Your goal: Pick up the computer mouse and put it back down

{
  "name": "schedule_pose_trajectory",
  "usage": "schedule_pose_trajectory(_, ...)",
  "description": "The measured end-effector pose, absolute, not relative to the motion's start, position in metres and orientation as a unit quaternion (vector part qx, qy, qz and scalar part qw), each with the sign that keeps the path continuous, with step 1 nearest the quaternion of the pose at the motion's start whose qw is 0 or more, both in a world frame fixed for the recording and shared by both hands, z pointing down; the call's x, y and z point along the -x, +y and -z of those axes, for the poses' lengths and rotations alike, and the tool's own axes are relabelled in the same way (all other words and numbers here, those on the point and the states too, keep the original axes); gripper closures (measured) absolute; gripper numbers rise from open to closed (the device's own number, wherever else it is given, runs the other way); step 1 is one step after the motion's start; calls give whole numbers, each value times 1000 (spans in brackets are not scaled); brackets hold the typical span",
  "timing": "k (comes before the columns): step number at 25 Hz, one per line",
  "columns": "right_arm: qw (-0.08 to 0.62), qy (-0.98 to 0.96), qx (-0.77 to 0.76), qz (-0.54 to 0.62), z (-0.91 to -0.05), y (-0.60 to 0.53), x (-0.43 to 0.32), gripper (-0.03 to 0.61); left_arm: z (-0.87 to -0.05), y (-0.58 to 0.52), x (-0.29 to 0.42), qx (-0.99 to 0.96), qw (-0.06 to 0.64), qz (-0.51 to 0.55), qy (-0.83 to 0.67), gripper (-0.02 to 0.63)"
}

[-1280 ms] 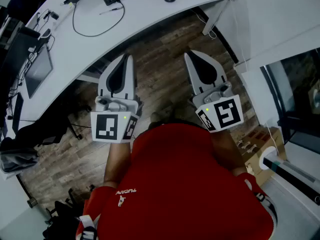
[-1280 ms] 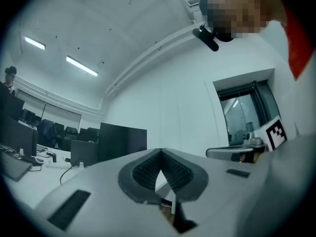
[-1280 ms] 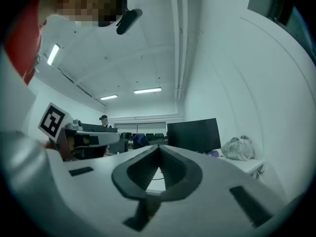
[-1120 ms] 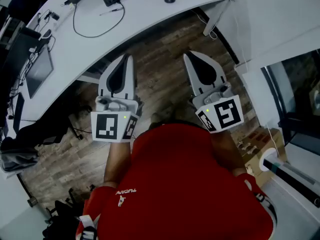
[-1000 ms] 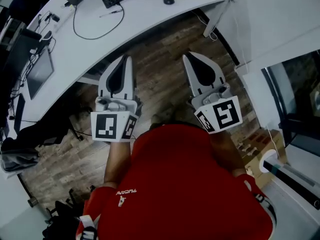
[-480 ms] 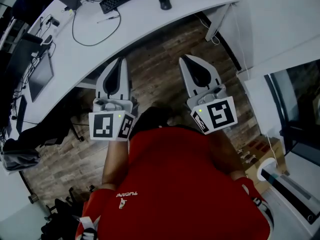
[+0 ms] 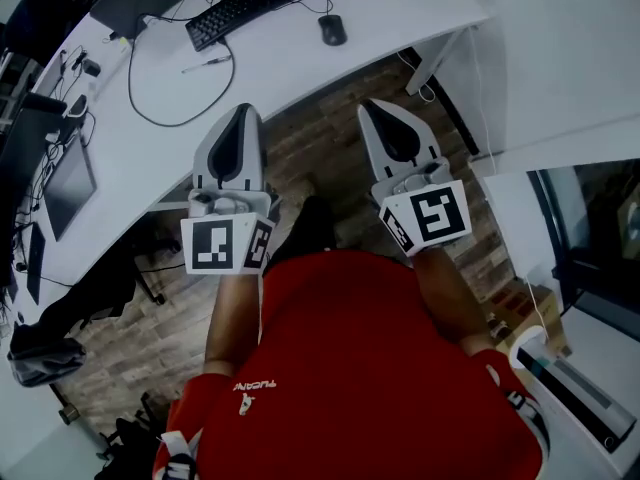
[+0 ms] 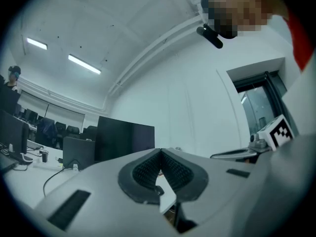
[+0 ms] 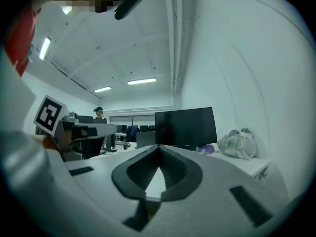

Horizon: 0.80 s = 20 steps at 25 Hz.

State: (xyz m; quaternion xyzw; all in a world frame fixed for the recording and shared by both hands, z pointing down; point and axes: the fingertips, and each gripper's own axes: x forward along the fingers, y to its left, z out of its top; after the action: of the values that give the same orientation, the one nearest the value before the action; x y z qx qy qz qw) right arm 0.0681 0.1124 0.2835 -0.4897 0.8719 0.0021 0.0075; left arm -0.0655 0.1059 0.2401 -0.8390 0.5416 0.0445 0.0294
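– Black oval computer mouse [image 7: 332, 29]: where is it?
– On the white curved desk [image 7: 300, 63], untouched. It lies ahead of the right gripper [image 7: 370, 108], a bit toward that gripper's left side and well apart from its tips. A long black keyboard [image 7: 262, 2] sits ahead of the left gripper [image 7: 246, 110], also well apart.
– State of the grippers?
– Both are clenched, tips meeting, nothing between the pads. The left gripper view and the right gripper view each show the jaws pinched together at the front. Both are held about level over the brown wood-plank floor [image 7: 320, 153].
– What has just changed?
– The person has stepped toward the desk. Both grippers have been carried forward side by side, and the mouse and keyboard now lie closer ahead of them than a second ago. The jaws have stayed shut.
– What does that mean for the task?
– This is still the approach; the pick has not started. By the annotator's judgement the right gripper is the likelier one to take the mouse, and it must open and reach in over the desk edge first.
– Any containers?
– One brown cardboard box [image 7: 517, 306] on the floor, behind the right gripper and off to its right. It is mostly cut off by the person's arm, and its contents can't be made out.
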Motion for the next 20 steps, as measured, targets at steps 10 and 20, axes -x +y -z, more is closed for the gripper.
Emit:
schedule_pose_trajectory(10, -48, 837, 545, 23, -322, -28, -46, 569, -262, -37, 93, 860, 4, -56, 507, 604)
schedule_pose_trajectory(20, -135, 803, 575, 82, -397, -120, -37, 387, -295, -117, 99, 878, -24, -52, 475, 604)
